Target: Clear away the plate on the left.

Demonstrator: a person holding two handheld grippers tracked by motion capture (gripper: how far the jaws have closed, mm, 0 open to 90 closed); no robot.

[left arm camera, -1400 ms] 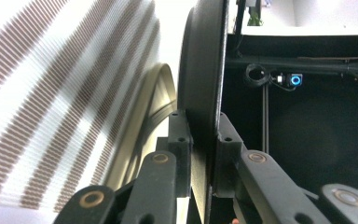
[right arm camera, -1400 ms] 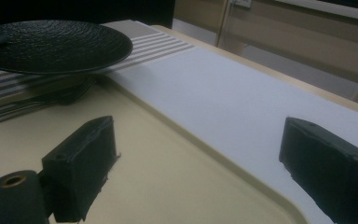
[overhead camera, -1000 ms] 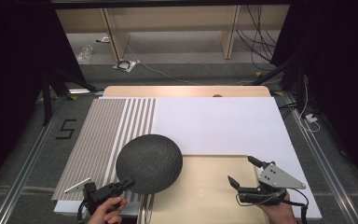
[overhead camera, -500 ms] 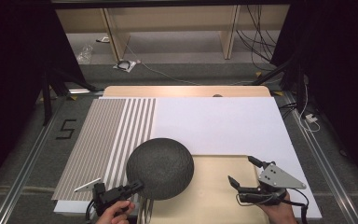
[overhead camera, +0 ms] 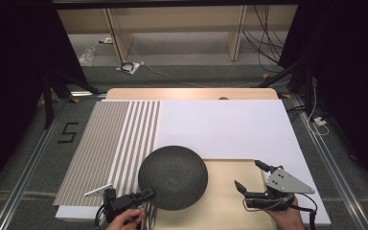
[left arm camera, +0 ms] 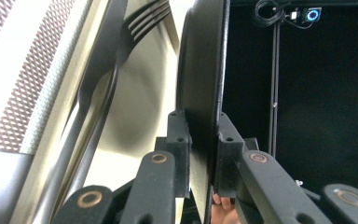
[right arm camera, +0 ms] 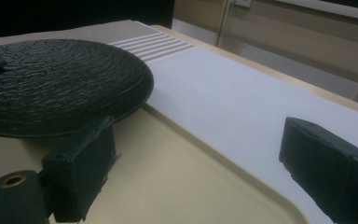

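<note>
Dark curtains and a grey floor sit around the pale wooden table in the high view. A white sheet and a grey striped mat lie on it. Low in the frame, near the middle, is the round black plate with a bumpy top. The left gripper pinches the plate's lower left edge. A second ago the plate was more to the left, over the striped mat. Now it has slid right, and most of it is over the cream tray. I think the plate is being carried to the tray and is nearly there. The right gripper waits at the lower right with its jaws spread and nothing in them.

Seen from the left gripper view, the two black pads press on the plate's thin rim from both sides. A dark fork lies on the tray, up and to the left.

From the right gripper view, the plate fills the upper left, with its near edge over the tray. The jaws stand wide apart.
</note>
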